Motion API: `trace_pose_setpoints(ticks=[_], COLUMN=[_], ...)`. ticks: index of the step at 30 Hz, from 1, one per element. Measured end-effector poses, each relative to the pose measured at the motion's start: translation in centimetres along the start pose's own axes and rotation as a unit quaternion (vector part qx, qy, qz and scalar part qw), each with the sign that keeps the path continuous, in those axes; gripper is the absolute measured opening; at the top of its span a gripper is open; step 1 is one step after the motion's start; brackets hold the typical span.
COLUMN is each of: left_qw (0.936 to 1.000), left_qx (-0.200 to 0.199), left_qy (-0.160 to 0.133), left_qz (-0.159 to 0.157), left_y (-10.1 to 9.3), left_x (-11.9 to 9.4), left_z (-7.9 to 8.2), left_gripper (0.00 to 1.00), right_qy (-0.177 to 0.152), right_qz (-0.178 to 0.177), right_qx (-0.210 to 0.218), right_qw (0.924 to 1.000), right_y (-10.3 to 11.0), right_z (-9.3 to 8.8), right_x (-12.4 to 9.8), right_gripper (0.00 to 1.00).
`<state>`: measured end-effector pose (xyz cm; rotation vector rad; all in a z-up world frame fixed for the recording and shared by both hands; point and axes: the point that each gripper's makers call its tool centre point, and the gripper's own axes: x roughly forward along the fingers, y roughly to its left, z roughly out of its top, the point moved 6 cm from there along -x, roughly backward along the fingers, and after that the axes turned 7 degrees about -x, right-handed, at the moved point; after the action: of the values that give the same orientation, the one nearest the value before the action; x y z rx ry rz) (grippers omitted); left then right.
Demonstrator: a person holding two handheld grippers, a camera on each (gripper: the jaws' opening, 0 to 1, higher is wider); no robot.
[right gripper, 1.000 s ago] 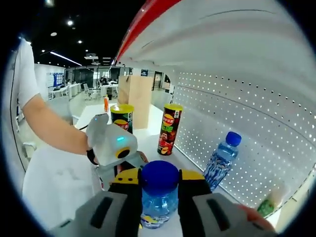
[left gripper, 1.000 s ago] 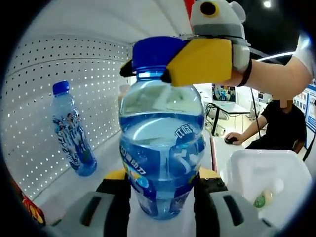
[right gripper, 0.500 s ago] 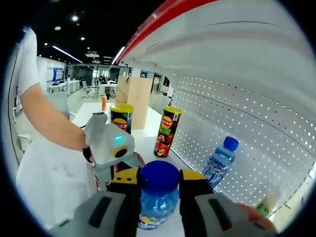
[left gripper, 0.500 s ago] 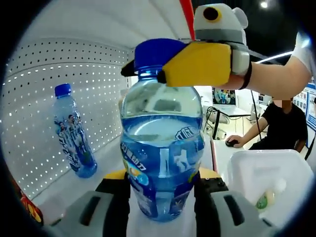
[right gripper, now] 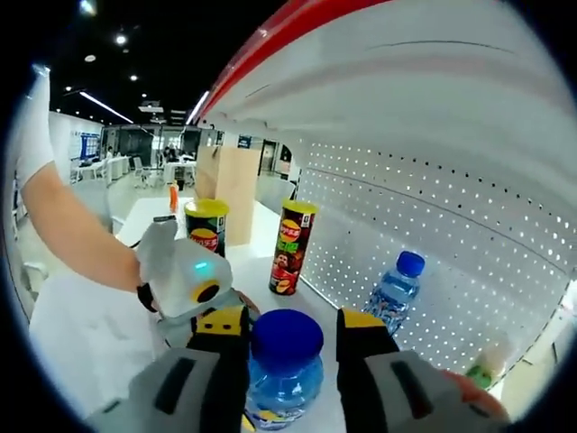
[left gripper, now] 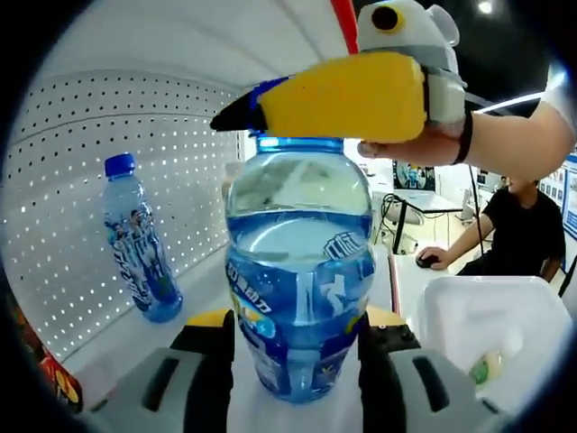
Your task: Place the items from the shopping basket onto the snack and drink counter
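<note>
Now the left gripper [left gripper: 293, 347] pinches the bottle [left gripper: 297, 289] low on its body, holding it upright on the desk [left gripper: 126, 338] so it can stand by the pegboard [left gripper: 108, 171]. Up top, the right gripper [right gripper: 287, 336] has its jaws spread either side of the cap [right gripper: 287, 336], apparently letting go. Further off stands a second bottle [left gripper: 140, 239], then two chip cans [right gripper: 290, 245]. A white basket [left gripper: 491, 316] sits beside, with an item inside.
</note>
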<state>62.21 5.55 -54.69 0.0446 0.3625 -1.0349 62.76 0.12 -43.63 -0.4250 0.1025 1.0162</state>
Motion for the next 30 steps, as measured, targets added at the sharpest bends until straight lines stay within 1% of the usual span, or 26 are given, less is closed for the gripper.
trace_pose_setpoints(ticks=[1,2,3,4,5,8,10,11,13,14,16,18,19,20,22,24,27,28,29,30], left_qw=[1.0,1.0,1.0,1.0,0.9999,0.9998,0.9996,0.9995,0.9996,0.9997,0.9992,0.9993,0.9993,0.9993,0.9991,0.9989,0.9987,0.9987,0.9981,0.9979], left_qx=[-0.002,-0.003,-0.002,0.0,0.002,0.004,0.012,0.01,0.011,0.012,0.022,0.018,0.016,0.014,0.012,0.01,0.009,0.013,0.023,0.025], left_qy=[0.0,0.001,0.005,0.007,0.01,0.014,0.007,0.003,-0.002,0.001,0.013,0.01,0.008,0.005,0.001,-0.003,-0.009,-0.01,-0.013,-0.012], left_qz=[0.001,0.002,0.004,0.004,0.005,0.012,0.025,0.029,0.026,0.023,0.03,0.032,0.033,0.035,0.04,0.045,0.049,0.049,0.055,0.058], left_y=[0.0,0.0,0.0,-0.1,-0.2,-0.3,-0.2,-0.3,-0.6,-0.8,-0.9,-1.2,-1.3,-1.5,-1.9,-2.3,-2.7,-2.9,-3.0,-3.1], left_x=[-0.1,-0.2,-0.4,-0.6,-0.9,-1.6,-2.3,-2.7,-3.3,-3.6,-4.3,-5.0,-5.1,-5.6,-6.3,-7.1,-8.1,-8.4,-8.8,-9.0], left_z=[0.0,-0.1,-0.2,-0.3,-0.3,-0.5,-0.1,0.3,0.5,0.4,-0.2,-0.4,-0.4,-0.3,-0.3,-0.4,-0.4,-0.4,-0.4,-0.4], left_gripper=[0.58,0.58,0.59,0.6,0.61,0.62,0.6,0.62,0.69,0.69,0.7,0.7,0.7,0.71,0.73,0.76,0.78,0.79,0.8,0.81], right_qy=[-0.003,-0.017,-0.017,-0.017,-0.014,-0.012,-0.013,-0.015,-0.025,-0.024,-0.018,-0.017,-0.017,-0.016,-0.015,-0.015,-0.026,-0.031,-0.032,-0.027], right_qz=[0.003,0.009,0.009,0.011,0.012,0.009,0.001,-0.003,-0.005,-0.004,-0.008,-0.006,-0.008,-0.01,-0.014,-0.019,-0.022,-0.02,-0.021,-0.023], right_qx=[0.002,0.008,0.007,0.004,-0.004,-0.01,-0.008,-0.005,0.008,0.007,-0.003,0.001,0.0,0.0,0.002,0.005,0.014,0.016,0.014,0.007], right_qw=[1.0,0.9998,0.9998,0.9998,0.9998,0.9998,0.9999,0.9999,0.9996,0.9997,0.9998,0.9998,0.9998,0.9998,0.9998,0.9997,0.9993,0.9992,0.9992,0.9993], right_y=[0.2,0.6,0.3,0.5,0.7,1.0,0.9,0.9,1.1,1.2,1.5,1.8,1.3,1.3,1.8,1.3,1.8,2.1,2.5,2.5], right_z=[0.1,0.4,0.3,0.3,0.4,0.5,0.6,0.7,1.0,1.0,1.1,1.2,1.0,1.0,1.1,0.7,1.2,1.4,1.7,1.7], right_x=[-0.1,-0.3,-0.4,-0.5,-0.7,-1.1,-1.5,-1.7,-2.2,-2.4,-2.6,-3.1,-2.9,-3.0,-3.7,-4.2,-5.5,-6.0,-6.5,-6.8], right_gripper=[0.39,0.44,0.48,0.49,0.49,0.49,0.49,0.49,0.51,0.52,0.55,0.56,0.56,0.56,0.57,0.57,0.58,0.59,0.59,0.59])
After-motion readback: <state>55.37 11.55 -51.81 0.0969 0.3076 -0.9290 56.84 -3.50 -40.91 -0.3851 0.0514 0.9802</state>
